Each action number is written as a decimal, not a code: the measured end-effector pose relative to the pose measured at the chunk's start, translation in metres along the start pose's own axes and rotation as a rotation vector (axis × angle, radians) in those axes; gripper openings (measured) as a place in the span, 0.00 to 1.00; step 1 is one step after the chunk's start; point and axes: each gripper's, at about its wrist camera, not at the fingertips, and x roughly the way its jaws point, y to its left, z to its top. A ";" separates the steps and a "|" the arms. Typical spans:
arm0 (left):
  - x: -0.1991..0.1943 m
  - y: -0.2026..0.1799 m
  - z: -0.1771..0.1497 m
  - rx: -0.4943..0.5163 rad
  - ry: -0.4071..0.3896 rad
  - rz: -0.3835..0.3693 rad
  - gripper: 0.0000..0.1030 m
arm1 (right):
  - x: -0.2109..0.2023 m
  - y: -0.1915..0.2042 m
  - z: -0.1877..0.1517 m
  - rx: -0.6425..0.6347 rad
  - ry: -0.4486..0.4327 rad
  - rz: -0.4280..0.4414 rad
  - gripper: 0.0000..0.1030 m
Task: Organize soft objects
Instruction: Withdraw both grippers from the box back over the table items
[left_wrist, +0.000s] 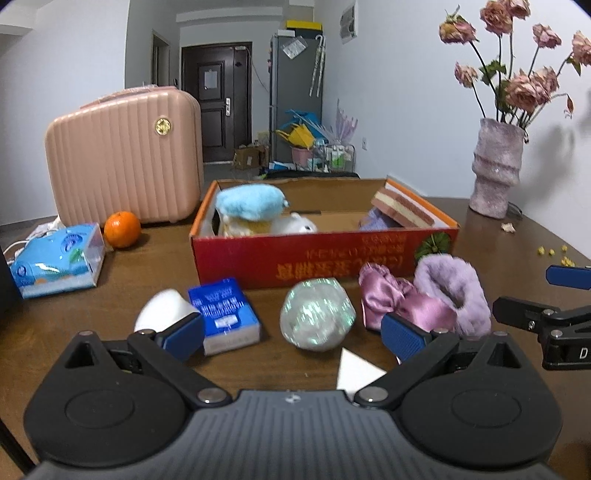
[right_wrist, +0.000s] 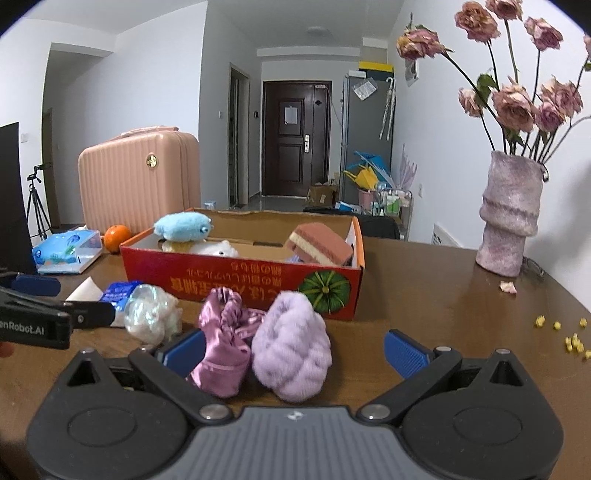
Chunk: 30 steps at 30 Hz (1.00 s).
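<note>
A red cardboard box (left_wrist: 332, 254) (right_wrist: 236, 284) holds a blue plush (left_wrist: 249, 199) (right_wrist: 183, 226), a white plush (left_wrist: 297, 223) (right_wrist: 218, 249) and a pink-and-cream sponge block (left_wrist: 402, 208) (right_wrist: 319, 248). In front of it lie an iridescent soft ball (left_wrist: 317, 314) (right_wrist: 151, 314), a pink satin pouch (left_wrist: 399, 299) (right_wrist: 223, 343) and a fluffy lilac piece (left_wrist: 452, 291) (right_wrist: 291, 347). My left gripper (left_wrist: 293, 338) is open with the ball between its fingers' line. My right gripper (right_wrist: 293, 352) is open around the pouch and the lilac piece; its finger (left_wrist: 528, 312) shows at the left view's right edge.
A blue packet (left_wrist: 225, 310) and a white object (left_wrist: 162, 308) lie left of the ball. A tissue pack (left_wrist: 55, 260), an orange (left_wrist: 122, 229) and a pink suitcase (left_wrist: 125, 155) stand at the back left. A vase of dried roses (right_wrist: 509, 214) and yellow crumbs (right_wrist: 569, 338) are right.
</note>
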 end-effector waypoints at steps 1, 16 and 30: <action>-0.001 -0.001 -0.002 0.000 0.006 -0.002 1.00 | -0.001 -0.001 -0.002 0.004 0.005 -0.001 1.00; -0.003 -0.012 -0.018 0.006 0.064 -0.020 1.00 | -0.008 -0.006 -0.015 0.021 0.032 0.005 1.00; 0.036 -0.034 -0.023 0.066 0.145 -0.010 0.98 | -0.003 -0.009 -0.016 0.045 0.044 -0.020 1.00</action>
